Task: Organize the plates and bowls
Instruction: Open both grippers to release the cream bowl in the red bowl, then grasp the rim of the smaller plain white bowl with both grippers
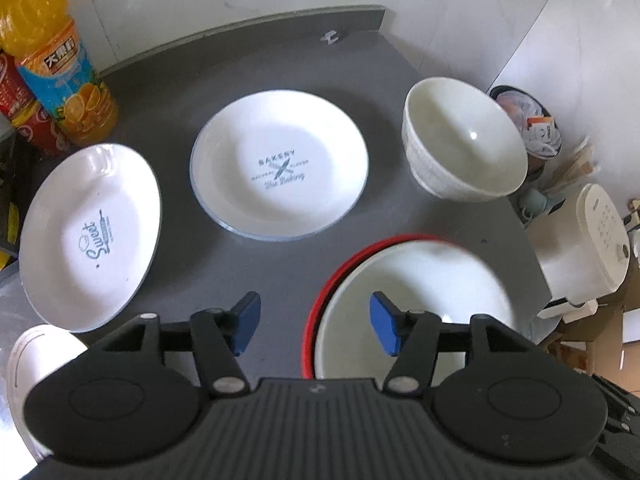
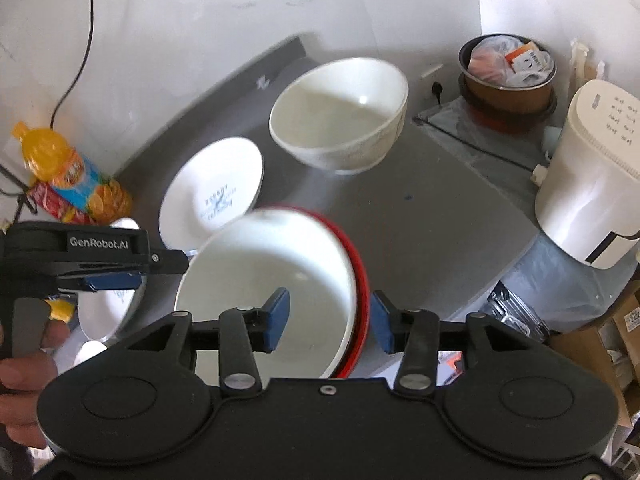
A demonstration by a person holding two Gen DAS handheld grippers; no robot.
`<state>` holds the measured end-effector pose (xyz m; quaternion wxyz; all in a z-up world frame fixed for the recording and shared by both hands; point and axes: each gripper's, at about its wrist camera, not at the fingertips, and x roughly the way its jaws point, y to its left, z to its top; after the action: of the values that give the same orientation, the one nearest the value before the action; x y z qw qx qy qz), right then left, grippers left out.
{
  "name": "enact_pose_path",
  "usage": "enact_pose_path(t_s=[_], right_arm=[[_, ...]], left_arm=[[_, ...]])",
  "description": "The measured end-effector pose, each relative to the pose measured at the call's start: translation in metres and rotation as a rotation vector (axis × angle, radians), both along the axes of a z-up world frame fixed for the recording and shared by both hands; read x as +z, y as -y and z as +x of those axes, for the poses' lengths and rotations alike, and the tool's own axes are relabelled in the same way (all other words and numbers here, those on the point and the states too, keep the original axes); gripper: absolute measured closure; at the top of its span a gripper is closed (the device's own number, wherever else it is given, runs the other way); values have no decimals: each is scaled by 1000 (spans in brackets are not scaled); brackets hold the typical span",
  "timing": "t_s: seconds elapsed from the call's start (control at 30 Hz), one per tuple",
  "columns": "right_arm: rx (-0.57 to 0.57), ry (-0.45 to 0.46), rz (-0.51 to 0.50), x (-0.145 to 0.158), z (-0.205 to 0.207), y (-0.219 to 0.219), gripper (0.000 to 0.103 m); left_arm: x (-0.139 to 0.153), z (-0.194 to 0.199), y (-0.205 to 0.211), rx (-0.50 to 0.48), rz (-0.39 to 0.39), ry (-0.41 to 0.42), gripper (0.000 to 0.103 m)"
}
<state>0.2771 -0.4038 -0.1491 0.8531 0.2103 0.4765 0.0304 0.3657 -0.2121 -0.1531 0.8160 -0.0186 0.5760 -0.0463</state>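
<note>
A white bowl (image 1: 424,292) (image 2: 268,272) sits nested in a red bowl (image 1: 320,300) (image 2: 358,264) on the grey counter (image 1: 280,268). My left gripper (image 1: 316,324) is open, and the stack's left rim lies between its blue pads without touching them. My right gripper (image 2: 329,320) is open too, straddling the right rim; the pads do not press it. Another white bowl (image 1: 460,140) (image 2: 340,112) stands farther back. The "Bakery" plate (image 1: 280,164) (image 2: 212,184) and the "Sweet" plate (image 1: 88,232) (image 2: 104,308) lie to the left. The left gripper (image 2: 112,280) shows side-on in the right wrist view.
An orange juice bottle (image 1: 52,52) (image 2: 68,172) and a red bottle (image 1: 24,108) stand at the back left. A white appliance (image 1: 588,248) (image 2: 592,184) and a pot stuffed with bags (image 2: 508,68) sit beyond the counter's right edge. A small white dish (image 1: 36,360) lies near left.
</note>
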Motion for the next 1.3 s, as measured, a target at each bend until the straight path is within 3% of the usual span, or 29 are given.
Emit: enact_pose_path(t_s=[0.57,0.77,1.3], right_arm=[[-116,45,24,-4,36,49,58],[-120,63,47,-6,56,60,49],[-122,56,94,-31,114,82,49]], left_arm=[[8,42,38,-25,-16,44,39],[5,60,51,-29,-22,52,39],[-28,105,73,-6,-32,30,39]])
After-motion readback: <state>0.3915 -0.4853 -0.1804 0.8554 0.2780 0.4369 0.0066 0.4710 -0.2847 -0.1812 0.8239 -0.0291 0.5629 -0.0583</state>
